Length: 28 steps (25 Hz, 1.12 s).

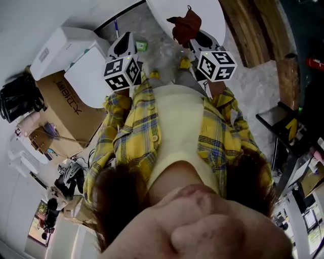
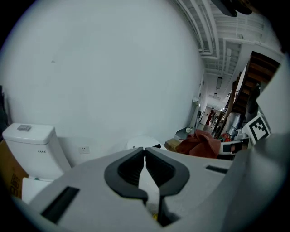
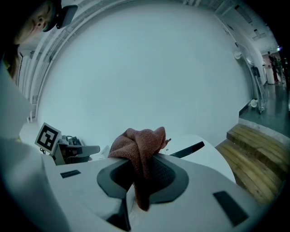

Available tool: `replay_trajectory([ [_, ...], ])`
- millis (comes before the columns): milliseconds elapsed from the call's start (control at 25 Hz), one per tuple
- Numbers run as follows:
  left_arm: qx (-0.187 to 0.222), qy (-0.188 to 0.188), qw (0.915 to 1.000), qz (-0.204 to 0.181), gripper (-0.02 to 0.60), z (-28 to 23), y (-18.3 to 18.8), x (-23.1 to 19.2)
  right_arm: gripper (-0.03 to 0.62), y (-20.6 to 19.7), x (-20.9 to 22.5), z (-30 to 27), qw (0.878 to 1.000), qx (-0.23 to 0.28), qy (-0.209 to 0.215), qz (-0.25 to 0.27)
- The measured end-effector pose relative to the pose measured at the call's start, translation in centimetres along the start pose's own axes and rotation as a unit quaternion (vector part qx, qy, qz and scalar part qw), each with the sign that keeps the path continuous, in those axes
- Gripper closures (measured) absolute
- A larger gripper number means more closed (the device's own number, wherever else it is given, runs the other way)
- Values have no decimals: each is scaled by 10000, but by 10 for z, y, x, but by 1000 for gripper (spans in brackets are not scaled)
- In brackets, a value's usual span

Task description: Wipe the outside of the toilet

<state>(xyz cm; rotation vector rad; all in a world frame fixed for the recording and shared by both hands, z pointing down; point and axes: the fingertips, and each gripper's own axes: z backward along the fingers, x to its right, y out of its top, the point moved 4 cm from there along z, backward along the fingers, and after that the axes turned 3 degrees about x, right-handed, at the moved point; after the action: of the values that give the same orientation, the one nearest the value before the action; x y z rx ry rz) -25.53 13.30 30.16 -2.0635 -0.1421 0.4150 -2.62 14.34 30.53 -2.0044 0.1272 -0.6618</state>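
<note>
The white toilet [image 1: 76,55] stands at the upper left of the head view, tank against the wall and lid down; its tank [image 2: 29,145] is at the left of the left gripper view. My right gripper [image 1: 198,39] [image 3: 140,158] is shut on a red-brown cloth [image 1: 185,25] [image 3: 138,145], whose bunch sticks out past the jaws. It is held up in the air, to the right of the toilet. My left gripper [image 1: 123,44] [image 2: 145,152] is shut with nothing between its jaws, and hovers just right of the toilet lid.
A white rounded object [image 1: 167,10] [image 2: 142,142] lies just beyond both grippers. A cardboard box [image 1: 71,106] and a black bag [image 1: 17,96] sit left of the toilet. Wooden steps [image 1: 253,30] [image 3: 253,149] rise at the right. A person's yellow plaid shirt [image 1: 131,131] fills the head view's middle.
</note>
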Motion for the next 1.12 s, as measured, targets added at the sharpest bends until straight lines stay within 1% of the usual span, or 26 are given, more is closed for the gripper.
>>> replay_trajectory([
  [200,53,250,9996,114,561,-25,1,32,514,11,40,-8,9991,-247,308,183],
  [400,-22,569,9983,146,561,-34,-4,50,514,18,67,-18,9967,-455,628,243],
  [520,-24,732,9972,138,561,-35,-5,55,514,21,76,-28,9945,-550,816,345],
  [680,-55,862,9961,186,561,-37,-5,47,514,22,80,-43,9940,-606,842,351],
  [800,-69,851,9959,288,561,-45,-3,33,514,23,78,-55,9937,-676,800,396],
  [1000,-135,610,9969,488,562,-66,1,7,514,30,65,-78,9932,-787,643,566],
  [1120,-156,525,9967,601,565,-80,4,-9,514,33,60,-96,9924,-877,569,656],
])
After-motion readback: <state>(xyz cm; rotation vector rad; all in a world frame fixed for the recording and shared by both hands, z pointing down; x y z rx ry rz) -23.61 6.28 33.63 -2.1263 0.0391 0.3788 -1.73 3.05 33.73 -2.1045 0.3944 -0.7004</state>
